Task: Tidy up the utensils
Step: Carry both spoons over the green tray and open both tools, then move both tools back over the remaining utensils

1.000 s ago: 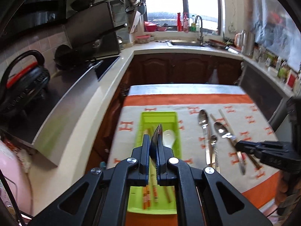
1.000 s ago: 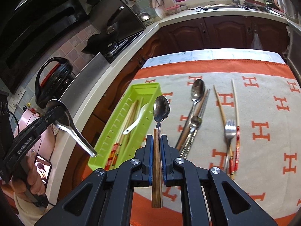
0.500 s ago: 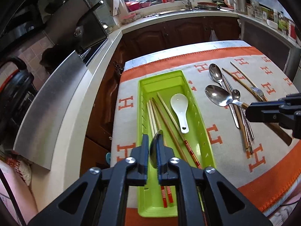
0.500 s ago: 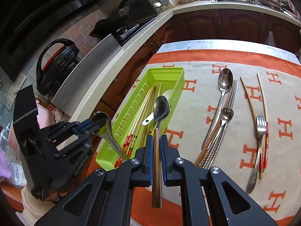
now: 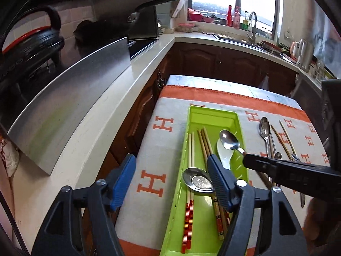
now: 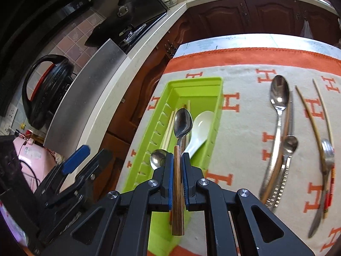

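Kitchen table: your left gripper (image 5: 170, 181) has just opened wide, its steel spoon (image 5: 198, 182) lying free in the green tray (image 5: 213, 112) between its jaws. Your right gripper (image 6: 177, 166) clamps the wooden-handled spoon (image 6: 182, 122); lower it, then release.

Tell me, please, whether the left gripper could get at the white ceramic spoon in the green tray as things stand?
Probably not cleanly: the right gripper and its wooden-handled spoon hang right over the white spoon.
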A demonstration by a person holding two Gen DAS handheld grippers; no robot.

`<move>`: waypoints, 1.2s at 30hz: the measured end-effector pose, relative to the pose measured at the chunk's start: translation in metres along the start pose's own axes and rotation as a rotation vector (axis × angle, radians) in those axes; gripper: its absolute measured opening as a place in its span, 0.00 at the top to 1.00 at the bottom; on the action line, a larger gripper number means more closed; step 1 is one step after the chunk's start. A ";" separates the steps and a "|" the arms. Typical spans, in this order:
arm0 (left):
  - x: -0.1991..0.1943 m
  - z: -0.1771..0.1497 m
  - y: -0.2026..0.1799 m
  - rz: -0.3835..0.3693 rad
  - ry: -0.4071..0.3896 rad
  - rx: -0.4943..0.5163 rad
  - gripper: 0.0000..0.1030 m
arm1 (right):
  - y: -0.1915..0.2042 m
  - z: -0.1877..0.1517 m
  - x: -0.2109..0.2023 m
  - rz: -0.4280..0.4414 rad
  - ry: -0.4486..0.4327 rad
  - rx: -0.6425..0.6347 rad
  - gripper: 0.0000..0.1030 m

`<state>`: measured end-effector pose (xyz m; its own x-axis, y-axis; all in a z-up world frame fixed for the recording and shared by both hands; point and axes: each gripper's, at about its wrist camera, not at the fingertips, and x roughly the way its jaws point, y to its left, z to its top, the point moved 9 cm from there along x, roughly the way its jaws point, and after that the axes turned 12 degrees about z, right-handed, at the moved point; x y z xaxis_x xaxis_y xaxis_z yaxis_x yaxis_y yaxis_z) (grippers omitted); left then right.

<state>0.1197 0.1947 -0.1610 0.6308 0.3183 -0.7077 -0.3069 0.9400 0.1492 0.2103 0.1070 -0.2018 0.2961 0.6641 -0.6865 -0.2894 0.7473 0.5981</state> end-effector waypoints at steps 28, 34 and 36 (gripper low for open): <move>-0.002 -0.015 0.005 0.031 0.059 -0.025 0.24 | -0.017 -0.024 -0.010 -0.093 0.048 -0.032 0.81; -0.017 -0.022 -0.013 0.024 0.062 0.019 0.24 | -0.037 -0.035 -0.048 -0.121 0.015 -0.031 0.81; -0.022 -0.024 -0.021 0.019 0.062 0.037 0.24 | -0.045 -0.039 -0.063 -0.124 0.000 -0.023 0.81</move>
<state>0.0948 0.1654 -0.1649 0.5796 0.3285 -0.7457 -0.2905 0.9383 0.1875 0.1692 0.0306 -0.2022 0.3309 0.5667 -0.7546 -0.2712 0.8230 0.4991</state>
